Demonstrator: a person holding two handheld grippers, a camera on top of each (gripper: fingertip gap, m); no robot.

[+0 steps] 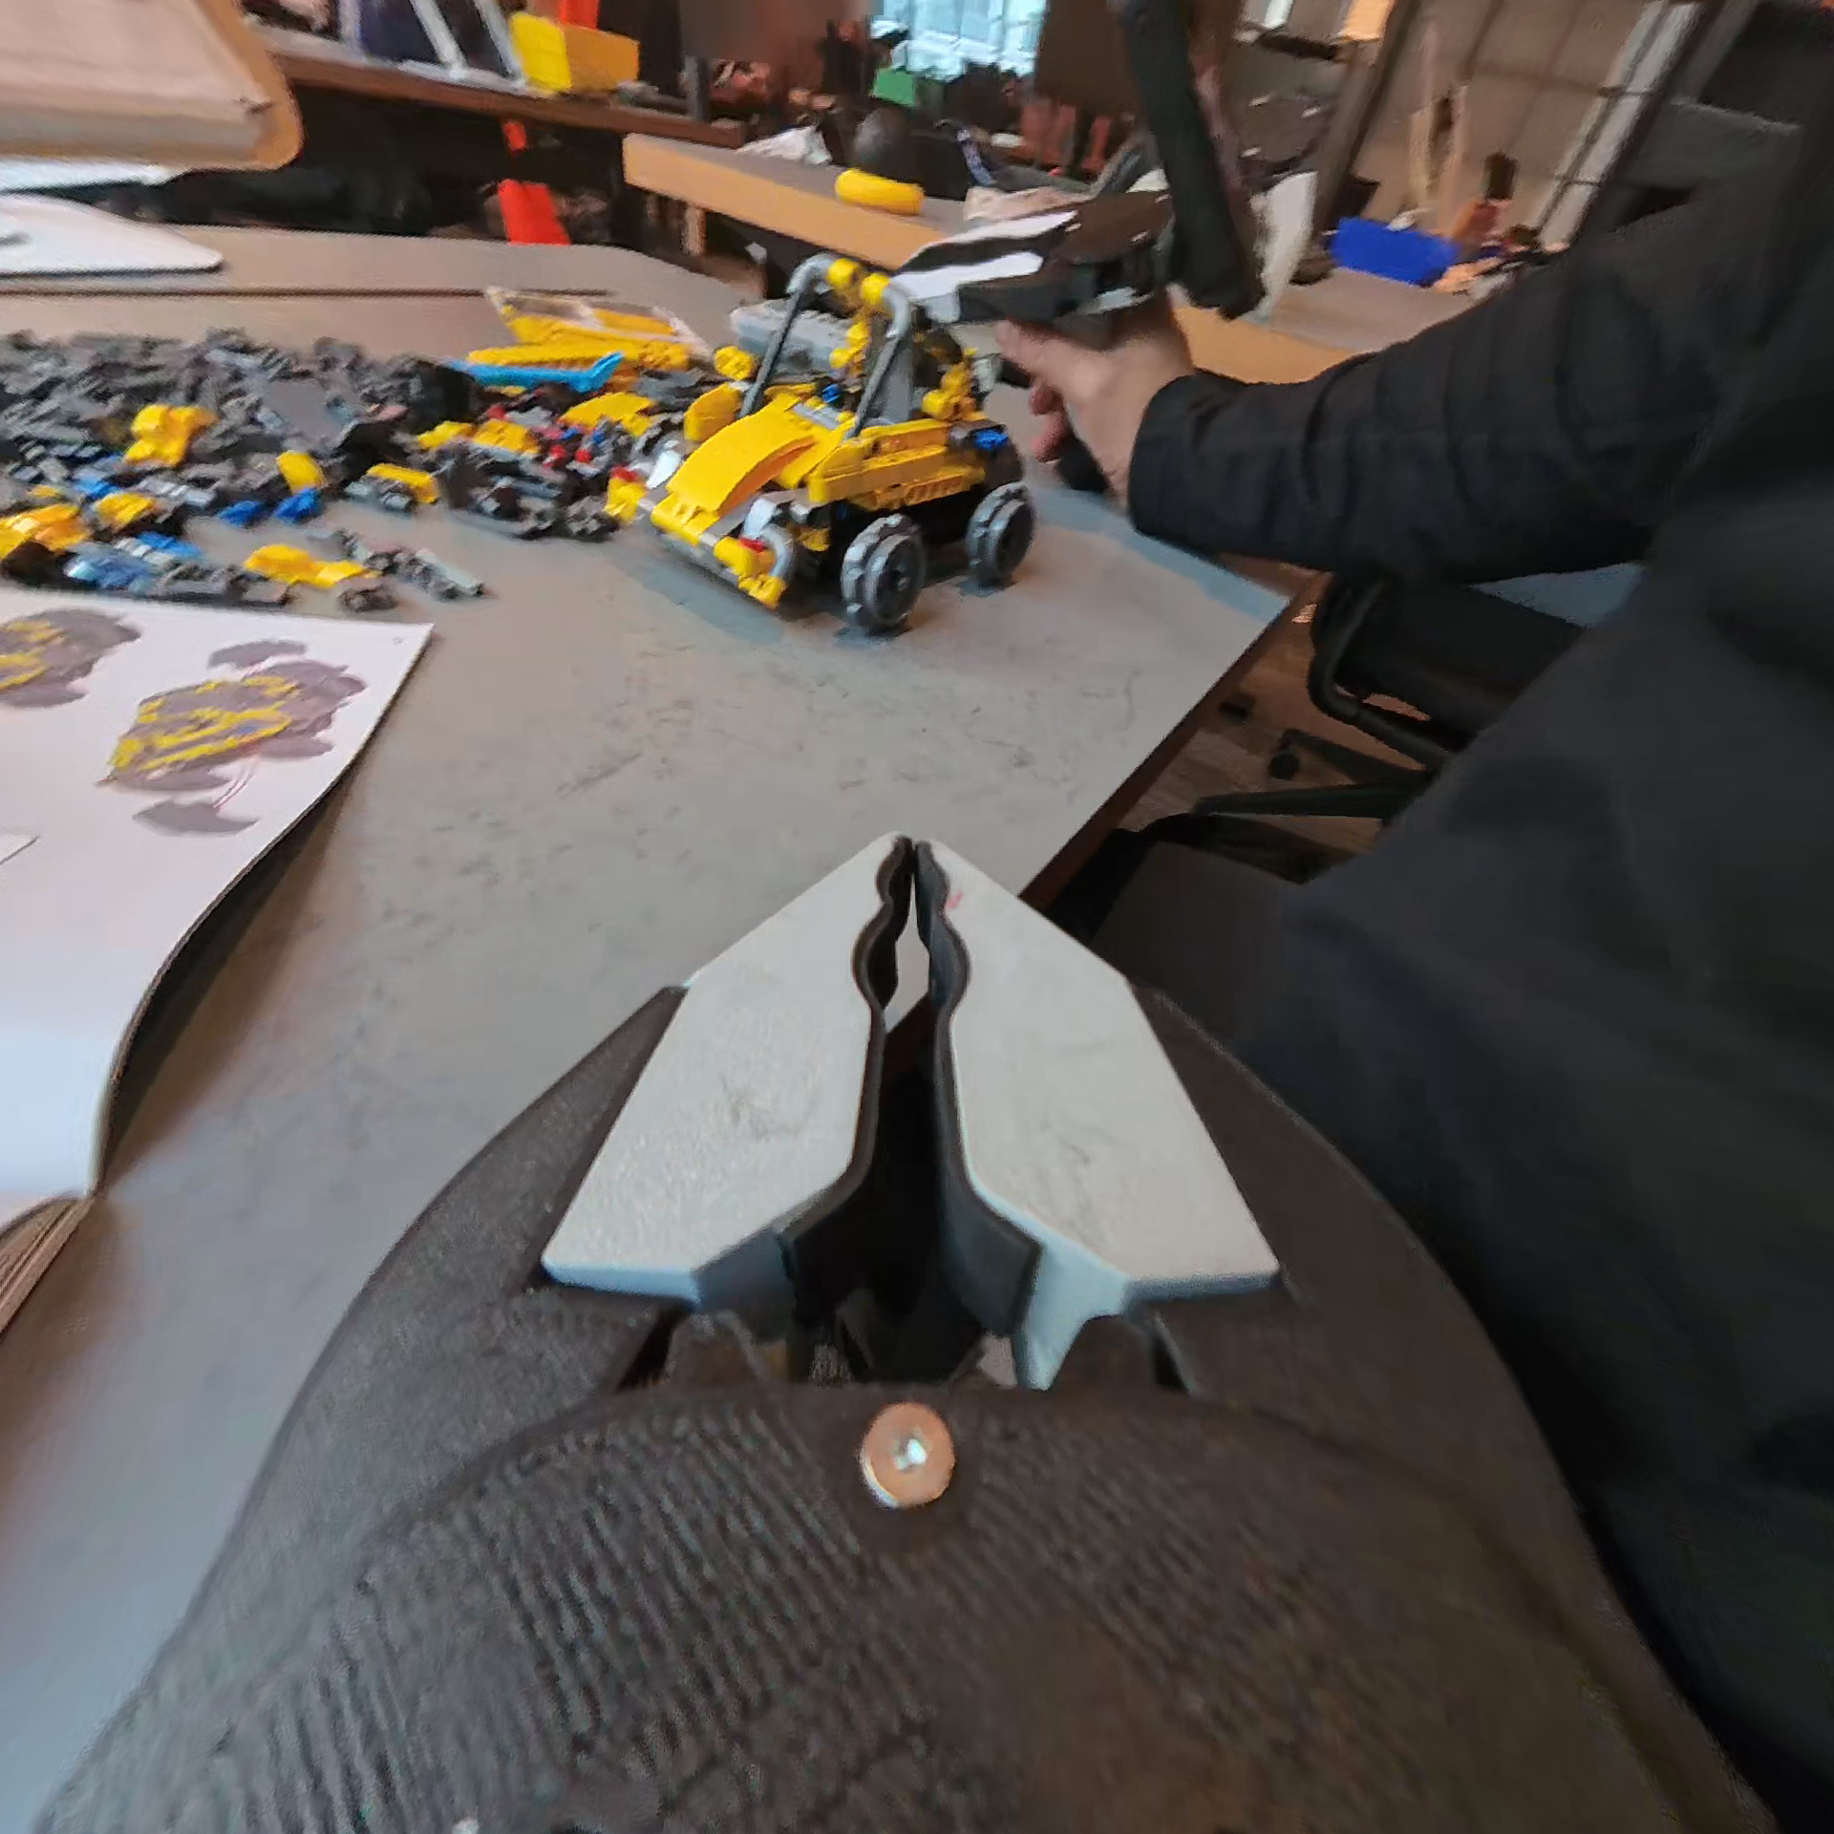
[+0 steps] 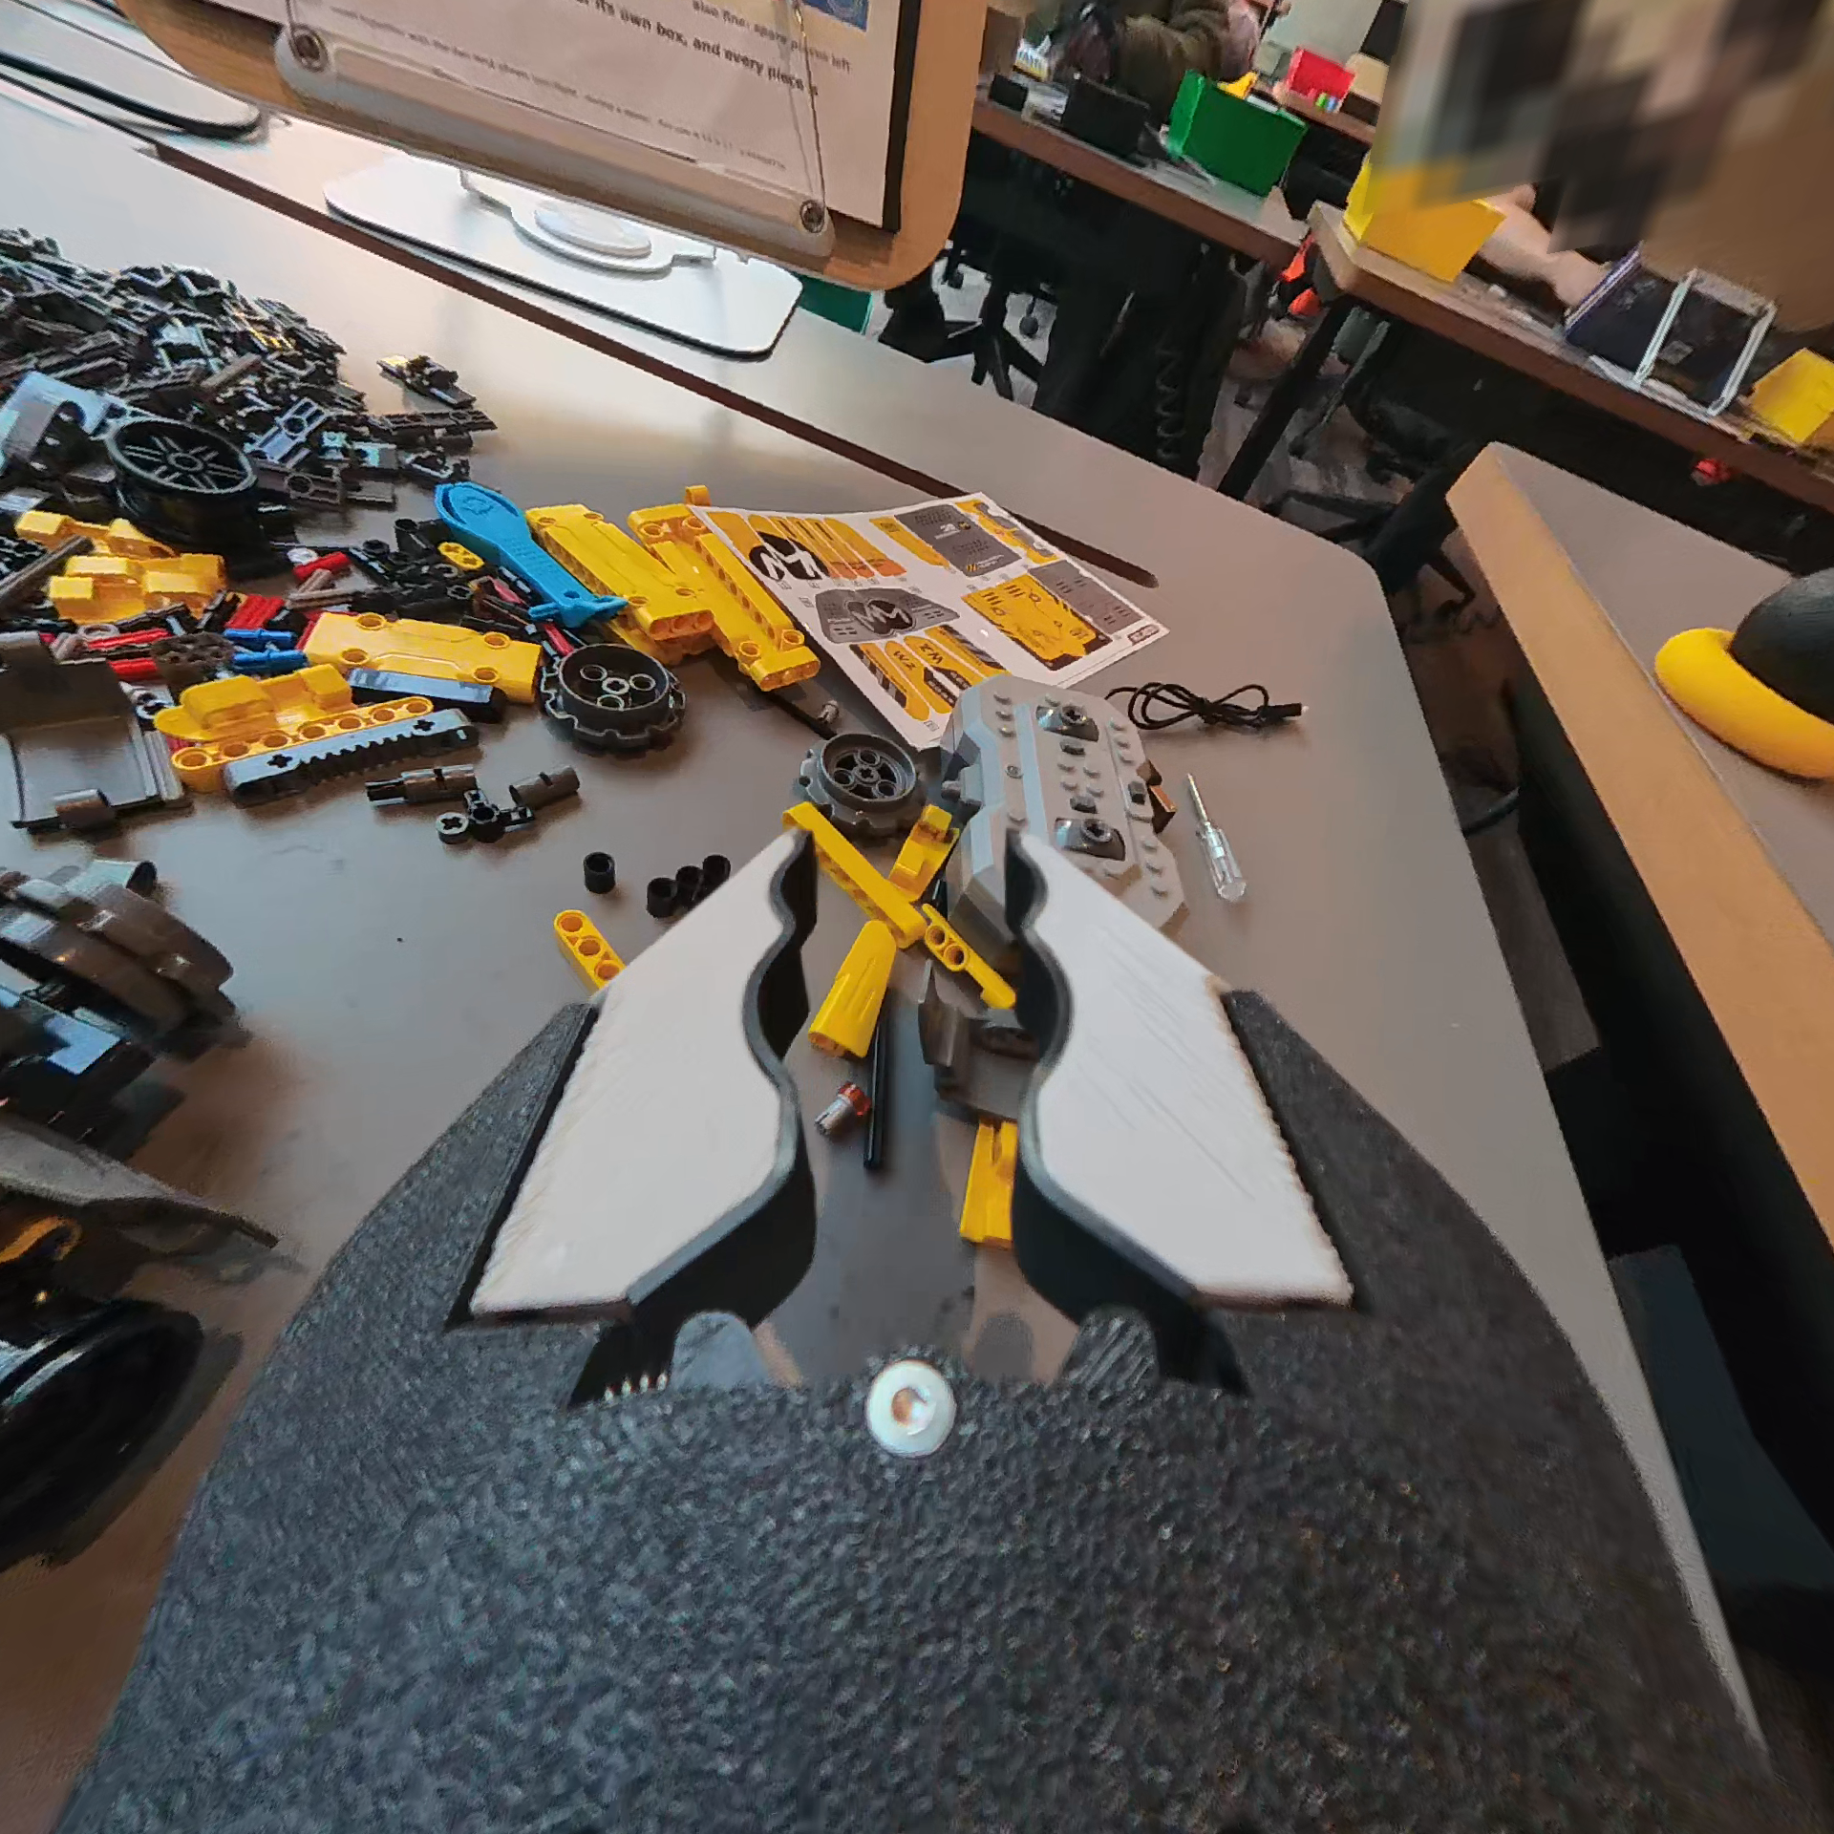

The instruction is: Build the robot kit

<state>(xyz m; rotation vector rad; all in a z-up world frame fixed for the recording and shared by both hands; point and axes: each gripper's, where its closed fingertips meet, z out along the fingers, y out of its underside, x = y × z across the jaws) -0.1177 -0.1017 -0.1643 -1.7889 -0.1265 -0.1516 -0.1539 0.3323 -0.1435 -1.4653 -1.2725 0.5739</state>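
My left gripper (image 1: 911, 849) is shut, its black pads meeting at the tips with nothing seen between them. It hovers over the bare grey table (image 1: 615, 794) near the front edge. A half-built yellow toy vehicle (image 1: 844, 466) stands farther off. My right gripper (image 2: 908, 842) is open above loose pieces: a long yellow beam (image 2: 863, 878), a yellow cone-shaped piece (image 2: 853, 987) and a grey studded box (image 2: 1067, 794). Its pads touch none of them. The right gripper also shows in the left wrist view (image 1: 992, 273), held by a hand just behind the vehicle.
A pile of black, yellow and blue parts (image 2: 198, 556) spreads to the left. A sticker sheet (image 2: 953, 586), a black cable (image 2: 1201, 707) and a small screwdriver (image 2: 1213, 839) lie beyond. An open booklet (image 1: 149, 794) lies at the left. A monitor stand (image 2: 595, 248) stands behind. There is about 45 centimeters between the tips of the two grippers. To reach the yellow cone-shaped piece (image 2: 853, 987) in a straight line is about 5 centimeters for my right fingers, about 45 centimeters for my left.
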